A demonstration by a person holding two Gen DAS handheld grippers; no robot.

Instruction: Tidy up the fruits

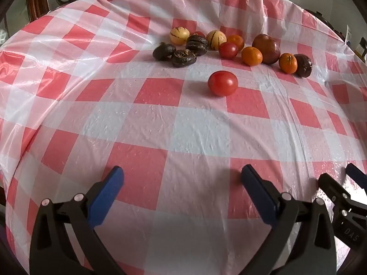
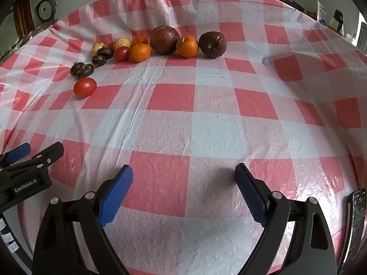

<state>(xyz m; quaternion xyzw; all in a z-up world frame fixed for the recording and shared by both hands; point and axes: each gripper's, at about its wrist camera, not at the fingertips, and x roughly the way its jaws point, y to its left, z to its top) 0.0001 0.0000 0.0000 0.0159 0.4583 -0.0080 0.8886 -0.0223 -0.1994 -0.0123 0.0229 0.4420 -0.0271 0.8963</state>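
Note:
A loose cluster of fruit lies far across a red-and-white checked tablecloth [image 1: 160, 126]. One red tomato [image 1: 222, 83] [image 2: 84, 87] sits alone in front of the cluster. Behind it are dark wrinkled fruits [image 1: 183, 57] [image 2: 84, 71], striped yellow fruits [image 1: 179, 35] [image 2: 122, 43], oranges [image 1: 251, 56] [image 2: 187, 46], another tomato [image 1: 228, 50] [image 2: 121, 53] and two dark red round fruits [image 1: 266, 48] [image 2: 164, 39]. My left gripper [image 1: 182, 178] is open over bare cloth, well short of the fruit. My right gripper [image 2: 183, 176] is open too, nothing between its blue pads.
The right gripper shows at the right edge of the left wrist view [image 1: 344, 192]; the left gripper shows at the left edge of the right wrist view [image 2: 27, 160]. A phone [image 2: 357, 220] lies at the near right table edge. Room clutter stands beyond the far edge.

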